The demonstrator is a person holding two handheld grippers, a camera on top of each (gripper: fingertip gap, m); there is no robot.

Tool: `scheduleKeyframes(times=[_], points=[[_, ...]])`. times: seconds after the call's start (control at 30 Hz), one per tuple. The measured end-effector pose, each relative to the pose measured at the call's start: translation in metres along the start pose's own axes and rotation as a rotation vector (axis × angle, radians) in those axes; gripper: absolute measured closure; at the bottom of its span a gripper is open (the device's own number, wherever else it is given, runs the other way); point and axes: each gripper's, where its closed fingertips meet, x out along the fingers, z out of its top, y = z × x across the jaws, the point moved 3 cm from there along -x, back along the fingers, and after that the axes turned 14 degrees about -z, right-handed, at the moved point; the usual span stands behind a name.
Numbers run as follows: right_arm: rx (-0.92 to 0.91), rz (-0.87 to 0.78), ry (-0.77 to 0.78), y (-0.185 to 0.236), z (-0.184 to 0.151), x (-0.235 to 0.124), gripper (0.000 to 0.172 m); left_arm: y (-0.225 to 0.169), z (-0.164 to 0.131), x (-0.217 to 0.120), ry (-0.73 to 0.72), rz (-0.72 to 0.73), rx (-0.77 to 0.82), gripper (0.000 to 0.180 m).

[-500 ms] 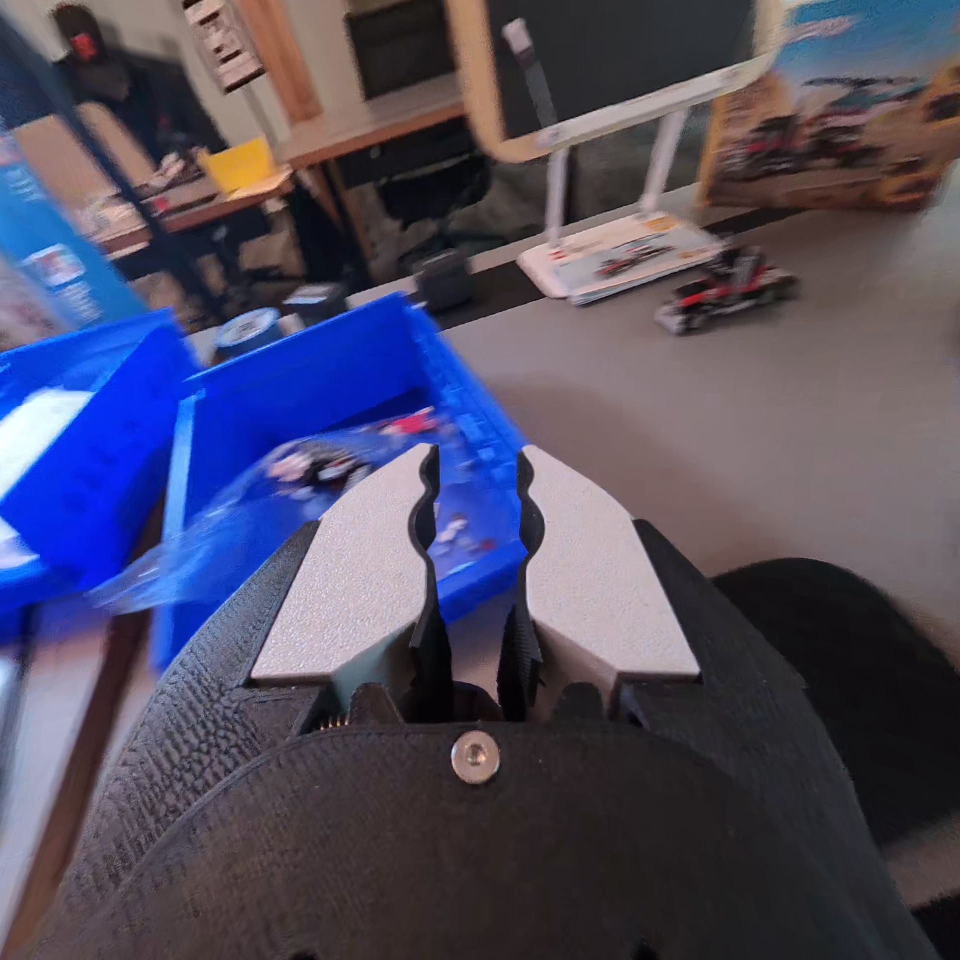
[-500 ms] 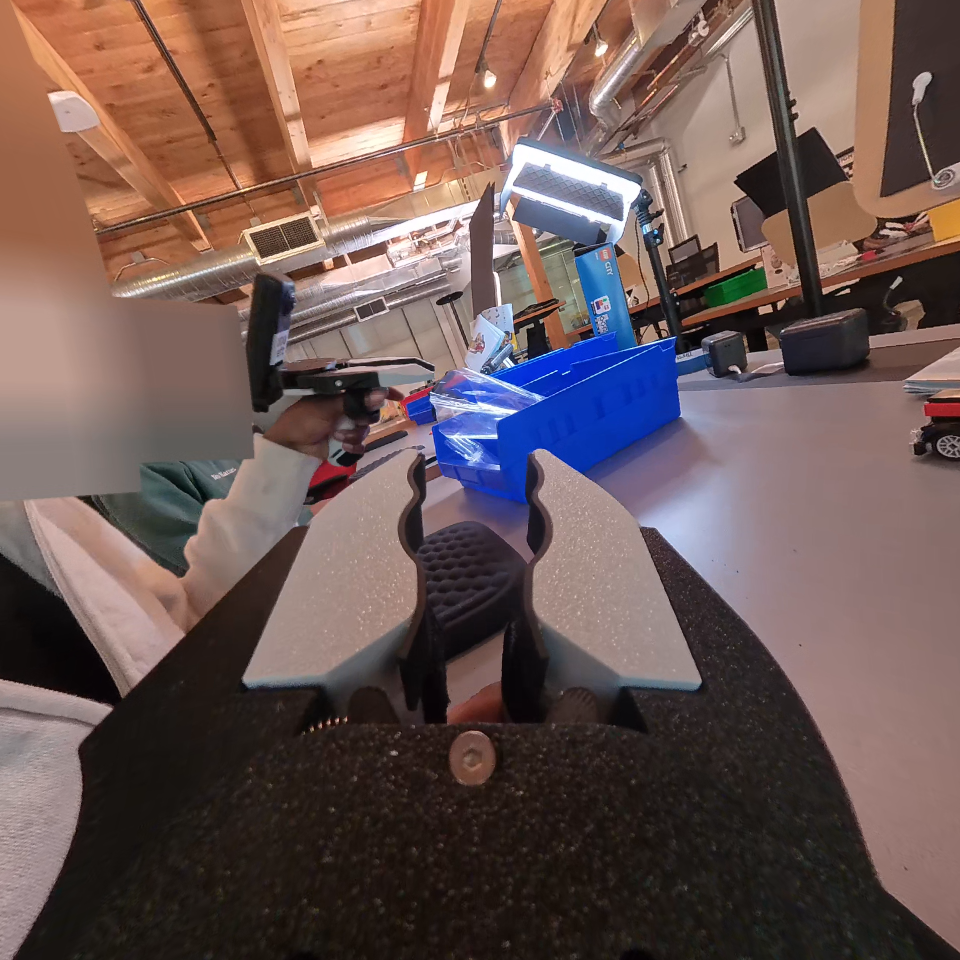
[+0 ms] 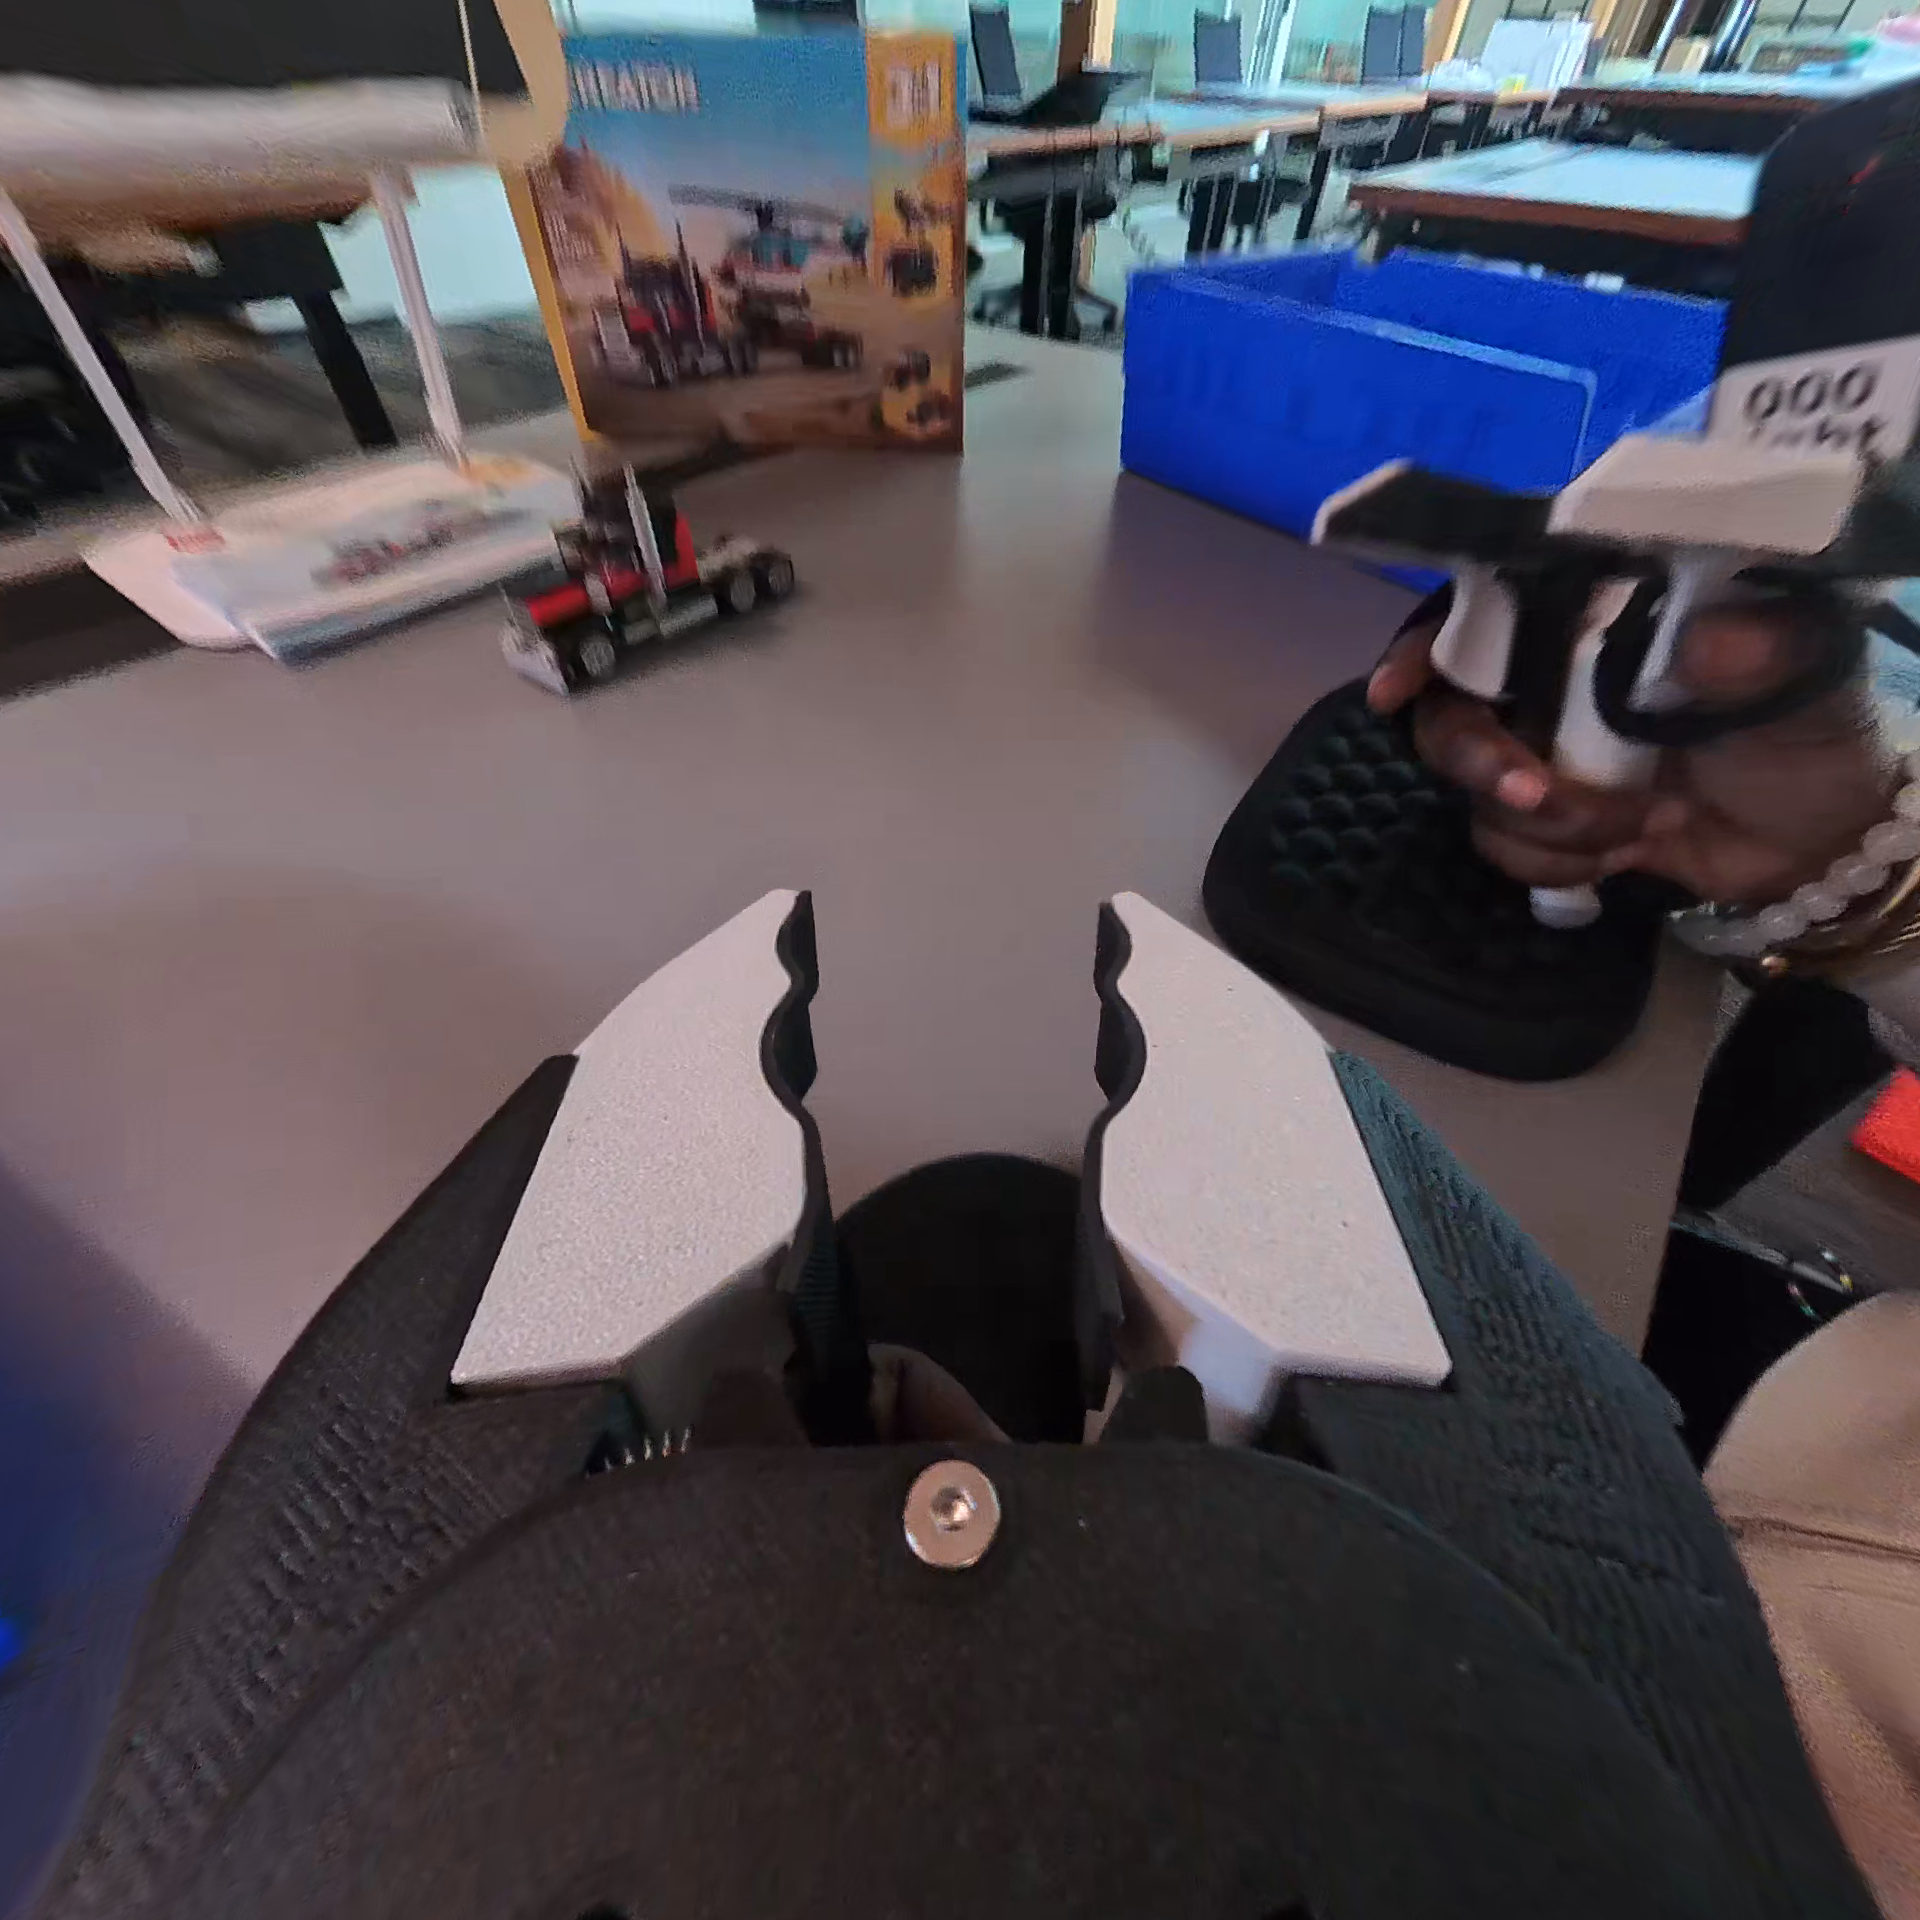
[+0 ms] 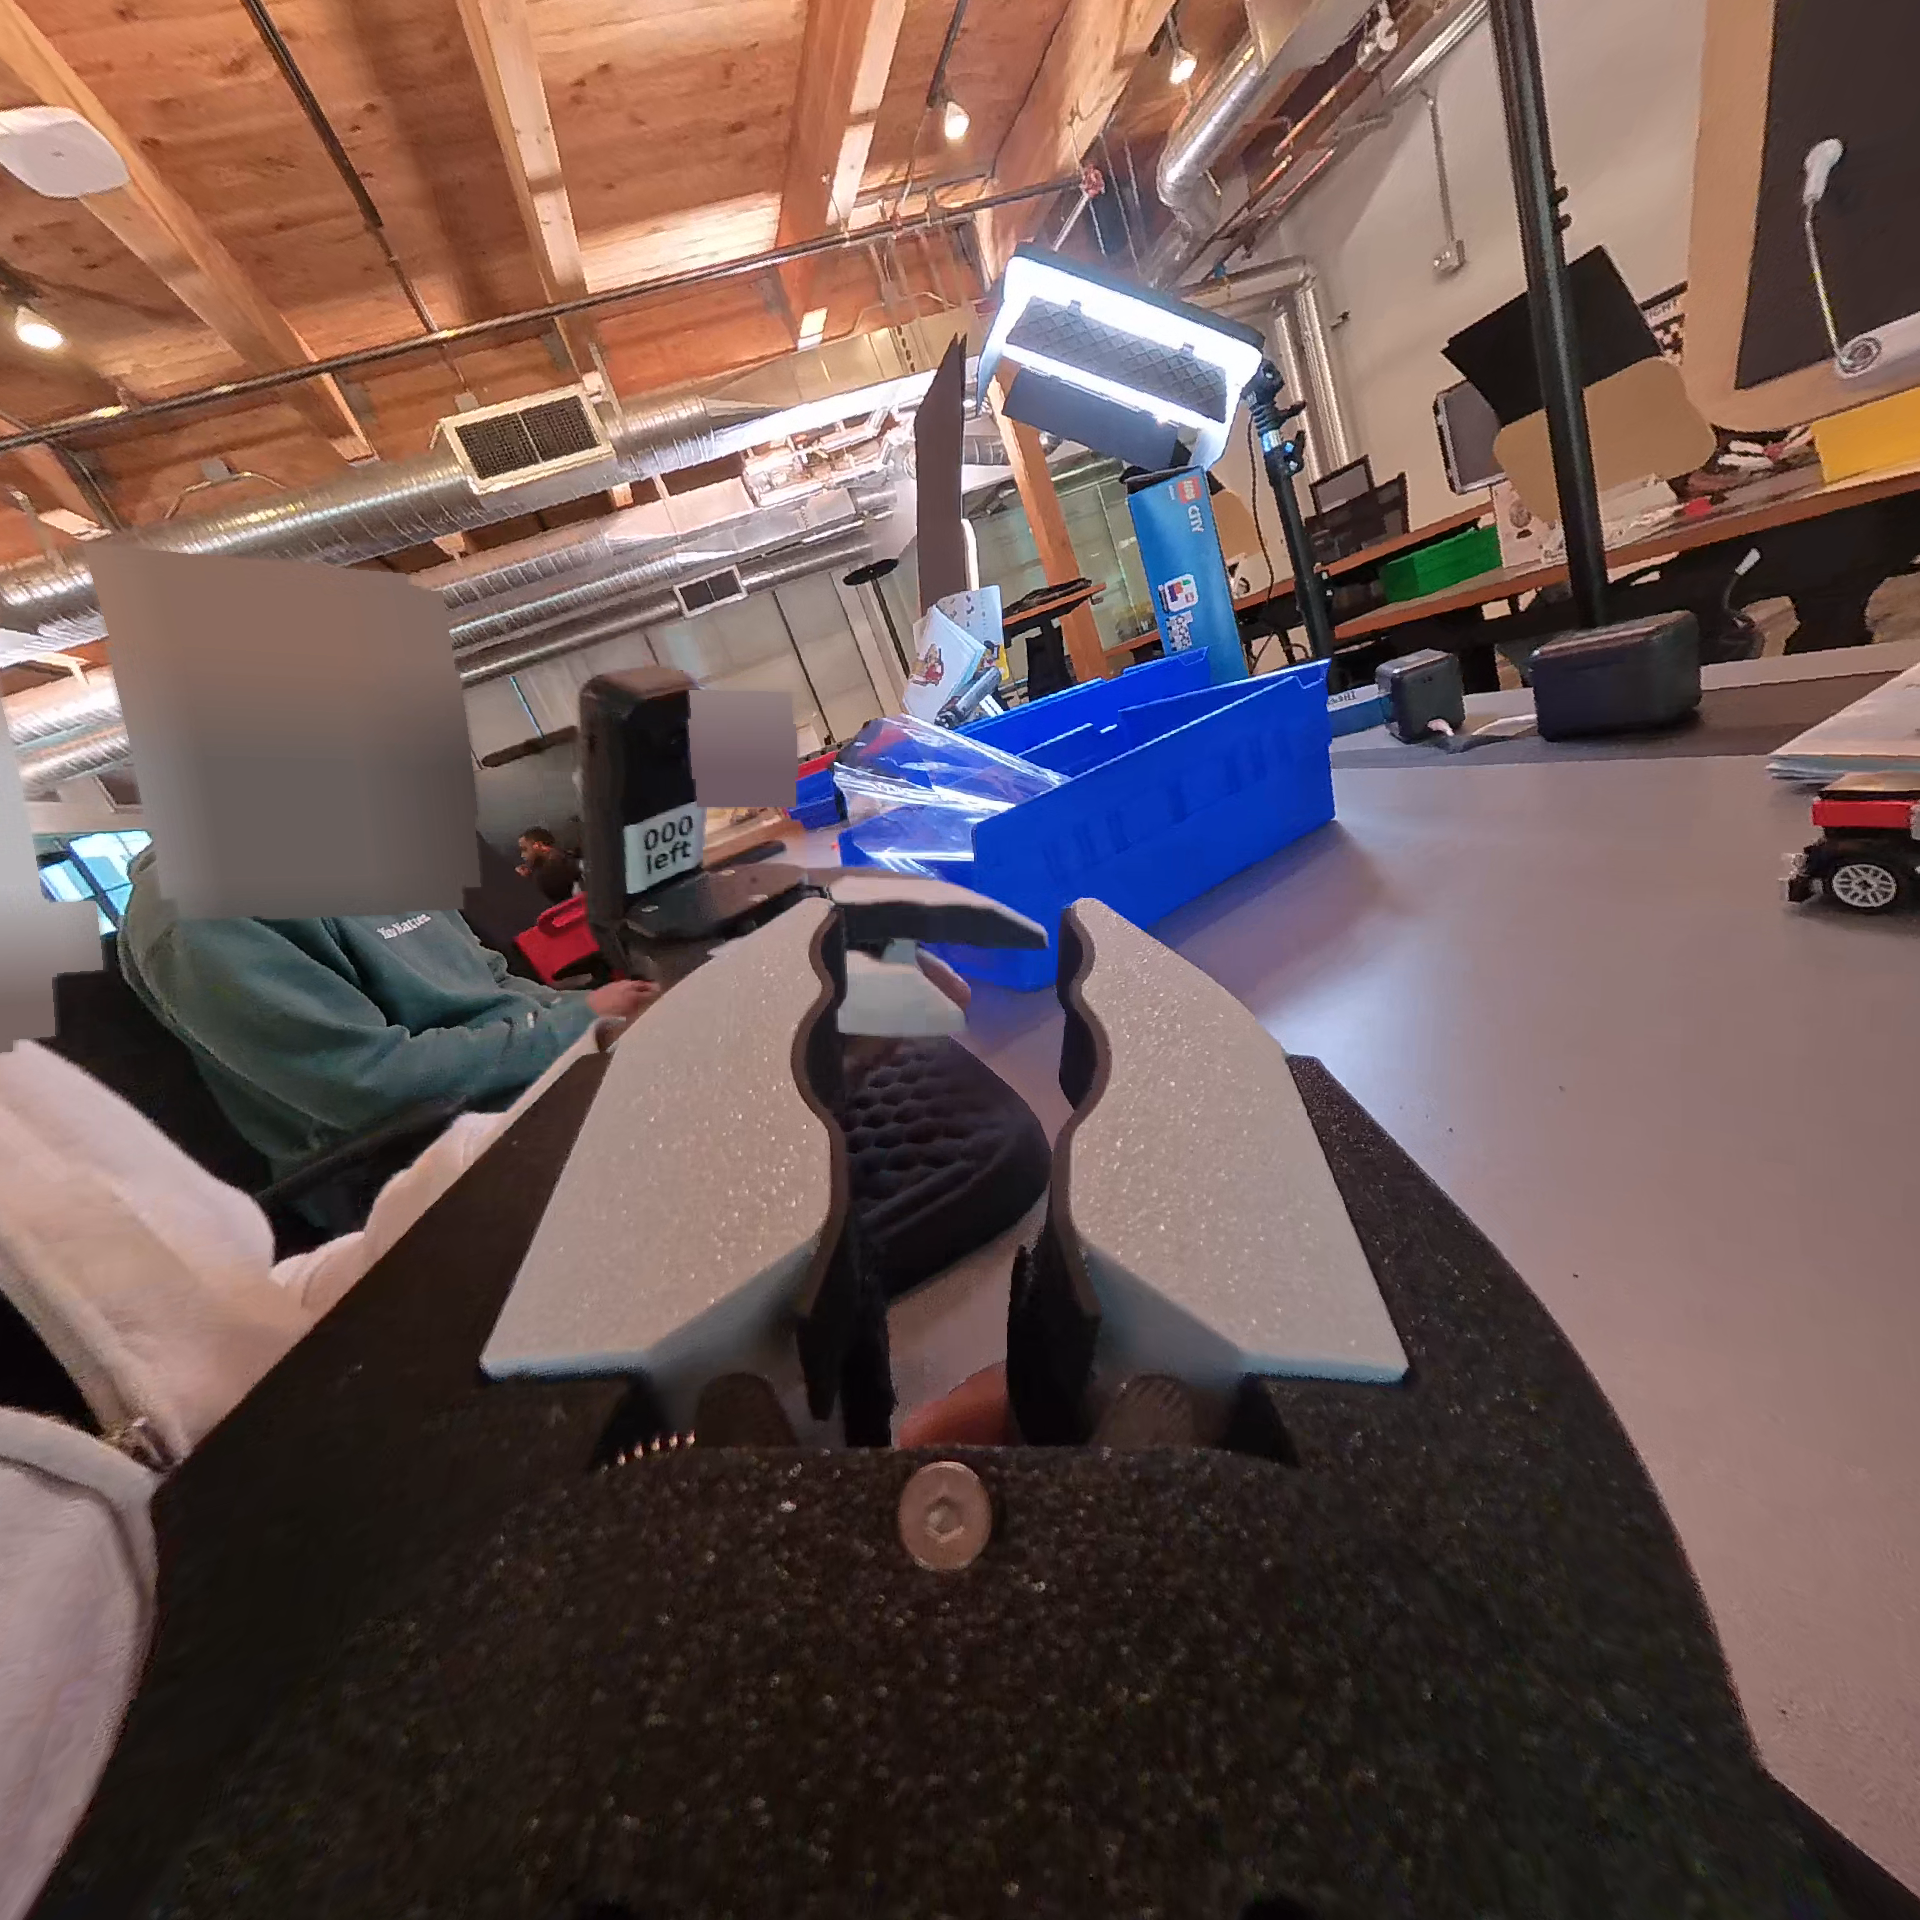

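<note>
The left gripper (image 3: pixel 956 935) is spread wide, and only bare grey table (image 3: pixel 935 748) is seen between its pads; nothing is pinched. The right gripper (image 4: pixel 945 935) is parted by a narrower gap, and nothing is gripped there either: what shows between its fingertips is the tip of the left gripper farther off, with the black dimpled pad (image 4: pixel 925 1153) lying on the table below.

Places are given from that black dimpled pad (image 3: pixel 1413 914). In the left wrist view the pad lies just to the right of the left gripper's right finger (image 3: pixel 1226 1143), and the right gripper (image 3: pixel 1600 520), held in a hand (image 3: pixel 1558 800), is seen directly above it. Beyond the pad a blue bin (image 3: pixel 1351 384) stands near the table's far edge. Well to the pad's left a toy truck (image 3: pixel 644 603) stands on the table, with a booklet (image 3: pixel 343 561) just left of it and a picture box (image 3: pixel 758 239) upright behind. Between the pad and the truck a broad stretch of table is left open.

In the right wrist view, another blue bin (image 4: pixel 1143 831) with a clear plastic bag (image 4: pixel 935 769) lies beyond the pad, and open table reaches rightward to the truck (image 4: pixel 1860 852).
</note>
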Motion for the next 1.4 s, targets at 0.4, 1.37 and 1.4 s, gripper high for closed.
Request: scheduleKeyframes(times=[0.4,1.37,1.4], points=[[-0.861,-0.304,0.404,-0.029,0.039,0.05,0.086,0.015,0.001,-0.011,-0.163,-0.141,-0.284,0.126],[-0.701,-0.431,0.551,-0.249,0.002,0.115,0.071,0.126,0.034,0.162,0.153,-0.104,0.164,0.115],[-0.706,-0.427,0.54,-0.251,0.005,0.118,0.07,0.127,0.031,0.163,0.166,-0.097,0.181,0.115]])
